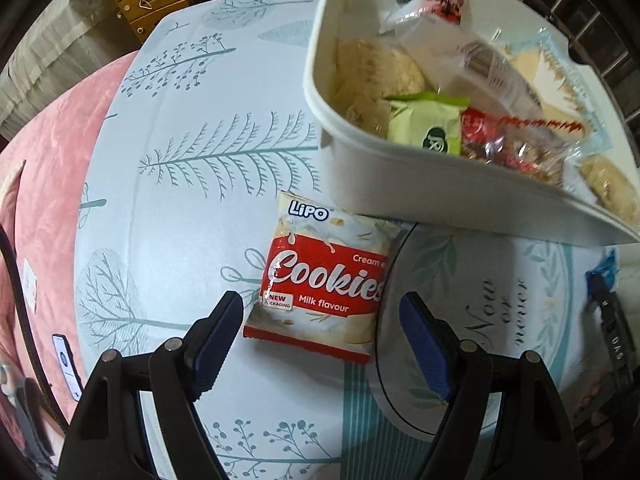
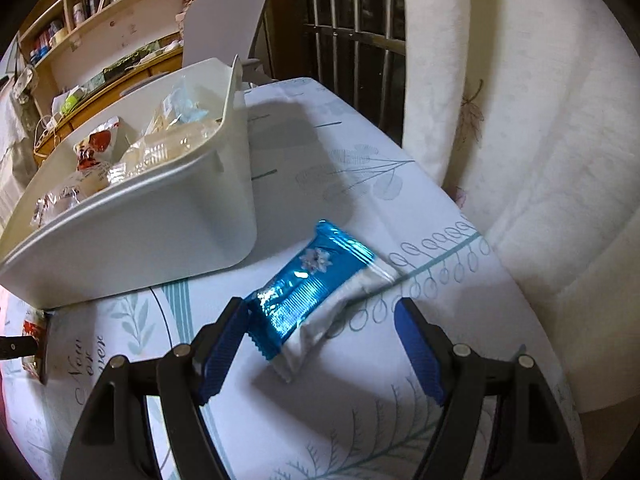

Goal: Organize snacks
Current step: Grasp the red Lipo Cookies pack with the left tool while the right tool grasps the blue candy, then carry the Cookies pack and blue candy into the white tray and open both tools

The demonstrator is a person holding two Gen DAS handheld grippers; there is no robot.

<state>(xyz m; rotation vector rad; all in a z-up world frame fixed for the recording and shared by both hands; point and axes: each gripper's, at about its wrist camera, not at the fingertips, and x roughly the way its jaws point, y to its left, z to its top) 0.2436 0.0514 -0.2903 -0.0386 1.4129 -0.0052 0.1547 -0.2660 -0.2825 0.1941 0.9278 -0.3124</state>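
Observation:
A red and white Lipo cookies packet (image 1: 326,280) lies flat on the tablecloth in front of a white bin (image 1: 420,196) filled with several wrapped snacks. My left gripper (image 1: 322,322) is open, its fingers on either side of the packet's near edge, not closed on it. In the right wrist view a blue and white foil snack (image 2: 316,292) lies on the cloth just right of the same bin (image 2: 168,236). My right gripper (image 2: 320,328) is open around the snack's near end, its left pad (image 2: 224,340) close to the wrapper.
The table has a white cloth with tree prints (image 1: 192,160). A pink sofa (image 1: 44,184) lies left. A cream curtain (image 2: 540,160) hangs right of the table edge. A grey chair (image 2: 228,16) and wooden shelves (image 2: 80,4) stand behind the bin.

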